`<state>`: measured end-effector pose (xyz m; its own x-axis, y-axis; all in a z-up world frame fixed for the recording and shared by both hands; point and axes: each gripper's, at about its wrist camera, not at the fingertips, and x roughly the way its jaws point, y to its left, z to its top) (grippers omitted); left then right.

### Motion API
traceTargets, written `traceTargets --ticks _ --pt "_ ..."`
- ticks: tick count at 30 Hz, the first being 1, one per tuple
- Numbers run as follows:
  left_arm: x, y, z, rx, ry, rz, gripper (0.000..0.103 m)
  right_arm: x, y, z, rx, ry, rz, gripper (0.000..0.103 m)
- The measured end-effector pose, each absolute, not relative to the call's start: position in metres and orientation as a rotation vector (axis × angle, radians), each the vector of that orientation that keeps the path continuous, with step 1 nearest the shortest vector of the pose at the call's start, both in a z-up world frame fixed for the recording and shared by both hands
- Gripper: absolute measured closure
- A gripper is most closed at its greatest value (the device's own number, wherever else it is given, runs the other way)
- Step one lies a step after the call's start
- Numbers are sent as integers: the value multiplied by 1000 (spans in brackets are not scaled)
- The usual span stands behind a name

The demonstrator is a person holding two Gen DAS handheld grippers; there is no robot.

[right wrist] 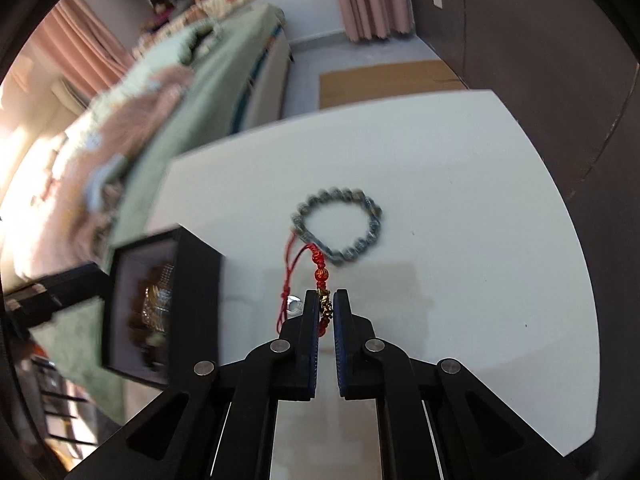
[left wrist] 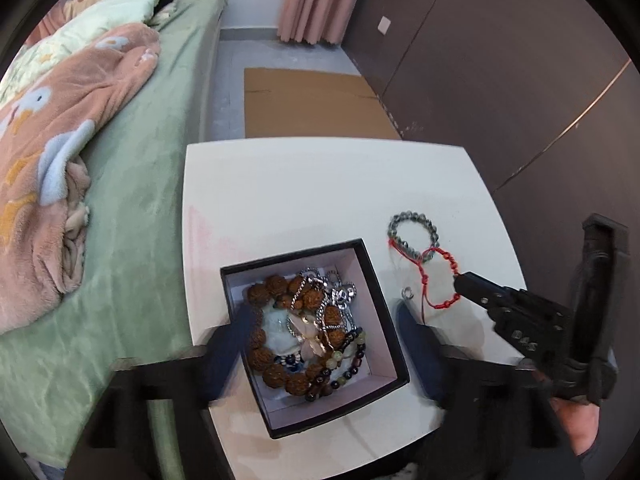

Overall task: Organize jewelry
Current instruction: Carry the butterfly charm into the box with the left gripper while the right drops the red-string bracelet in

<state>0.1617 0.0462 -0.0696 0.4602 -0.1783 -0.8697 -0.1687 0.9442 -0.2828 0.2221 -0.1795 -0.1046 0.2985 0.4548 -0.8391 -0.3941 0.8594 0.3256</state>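
Two views, left wrist first:
Left wrist, box: black square cardboard jewelry box with a white lining [left wrist: 384, 292] sits on the near part of the white table, heaped with brown seed beads, silver chain and pale pieces.
Left wrist, left gripper: the left gripper [left wrist: 324, 356] has blurred dark blue fingers standing wide apart on either side of the box, gripping nothing.
Left wrist, loose pieces: grey-green round-bead bracelet [left wrist: 412, 236] lies on the table right of the box; red knotted cord bracelet [left wrist: 440, 276] overlaps its near edge; a small silver ring [left wrist: 407, 292] lies just beside the cord.
Right wrist, right gripper: the right gripper [right wrist: 326, 304] is nearly closed, pinching the red cord at its small gold charm, with the red bead and knots running ahead toward the grey-green bracelet.
Right wrist, the step in hand: likely lifting the cord to carry it left into the box. Rise slowly, since the cord may drag the beaded bracelet along, and mind the trailing tails.
Surface: white glossy square table [left wrist: 320, 184], smooth, so beads should slide easily.
Room: green-sheeted bed [left wrist: 152, 184] with a pink blanket at left, flat brown cardboard [left wrist: 312, 104] on the floor, dark wall panels, pink curtains.
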Motion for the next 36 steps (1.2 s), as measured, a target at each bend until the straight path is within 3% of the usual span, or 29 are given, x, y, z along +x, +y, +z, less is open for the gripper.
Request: traceTargets --ticks 21,23,26,28,29,30,36 --pt "132 99 -59 -391 1022 83 20 197 -136 -64 237 993 895 94" --pt "129 100 -56 -381 1010 86 17 193 -128 -63 251 993 937 94" --pt "124 105 -53 -393 991 87 5 188 -112 -65 233 1014 957 92" --pt "122 107 -52 -396 984 90 4 186 -103 -71 204 1064 943 58" --pt "122 107 -51 -395 983 90 4 186 -103 -73 200 1063 922 29" --pt "122 107 -51 -393 982 87 3 185 -105 -73 200 1048 904 22" --pt "123 96 -47 -377 972 63 3 189 -129 -67 217 1039 873 22"
